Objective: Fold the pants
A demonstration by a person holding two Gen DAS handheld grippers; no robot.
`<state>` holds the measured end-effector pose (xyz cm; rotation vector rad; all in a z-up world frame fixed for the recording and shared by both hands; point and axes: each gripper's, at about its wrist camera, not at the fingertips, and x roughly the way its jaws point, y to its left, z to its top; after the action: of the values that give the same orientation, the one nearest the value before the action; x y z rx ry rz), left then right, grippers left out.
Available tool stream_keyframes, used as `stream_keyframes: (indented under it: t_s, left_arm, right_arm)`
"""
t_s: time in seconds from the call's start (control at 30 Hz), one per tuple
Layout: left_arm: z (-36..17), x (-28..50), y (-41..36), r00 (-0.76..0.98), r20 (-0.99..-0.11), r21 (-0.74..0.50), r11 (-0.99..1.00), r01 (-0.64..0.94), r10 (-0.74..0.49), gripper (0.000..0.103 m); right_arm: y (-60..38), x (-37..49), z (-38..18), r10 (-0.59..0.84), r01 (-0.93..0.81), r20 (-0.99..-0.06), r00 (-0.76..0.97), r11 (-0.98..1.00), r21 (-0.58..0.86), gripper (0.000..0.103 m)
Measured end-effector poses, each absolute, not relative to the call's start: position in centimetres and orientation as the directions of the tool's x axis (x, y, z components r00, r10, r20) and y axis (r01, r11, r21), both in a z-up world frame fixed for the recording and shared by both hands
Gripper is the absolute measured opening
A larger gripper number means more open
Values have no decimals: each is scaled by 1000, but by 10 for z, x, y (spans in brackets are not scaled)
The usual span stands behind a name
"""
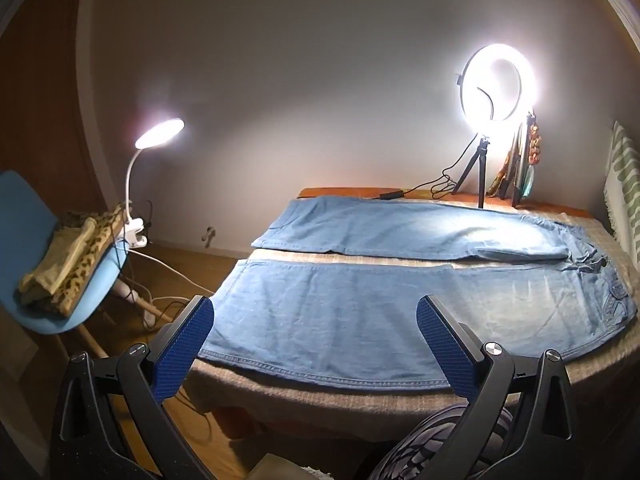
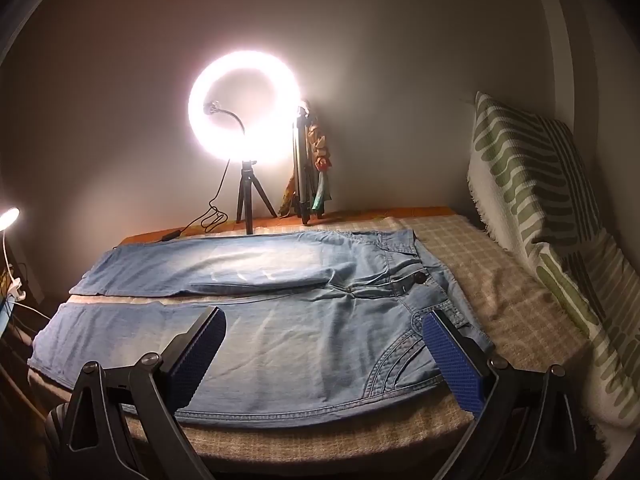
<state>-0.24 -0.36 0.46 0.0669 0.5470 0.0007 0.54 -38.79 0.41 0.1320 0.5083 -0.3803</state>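
Light blue jeans (image 1: 340,312) lie flat and spread out on the bed, both legs side by side, cuffs to the left, waist to the right. They show in the right wrist view (image 2: 288,344) with the waist button (image 2: 419,277) near the middle right. My left gripper (image 1: 316,312) is open and empty, hovering above the near leg close to the cuff end. My right gripper (image 2: 324,324) is open and empty, hovering above the near leg's hip and pocket area.
The bed (image 1: 360,404) has a beige checked cover. A ring light on a tripod (image 1: 496,84) and its cable stand at the far edge. A green patterned pillow (image 2: 532,208) leans at the right. A blue chair (image 1: 36,248) with folded clothes and a clip lamp (image 1: 160,132) stand at the left.
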Motion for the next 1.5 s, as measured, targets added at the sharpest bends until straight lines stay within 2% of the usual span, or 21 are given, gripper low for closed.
stream_keyframes:
  t_s: [1.5]
  left_arm:
    - [8,3,-19,848,-529,44,997,62,-29,101]
  right_arm:
    - [-387,8,-2,-318,385,-504,803,923,30,100]
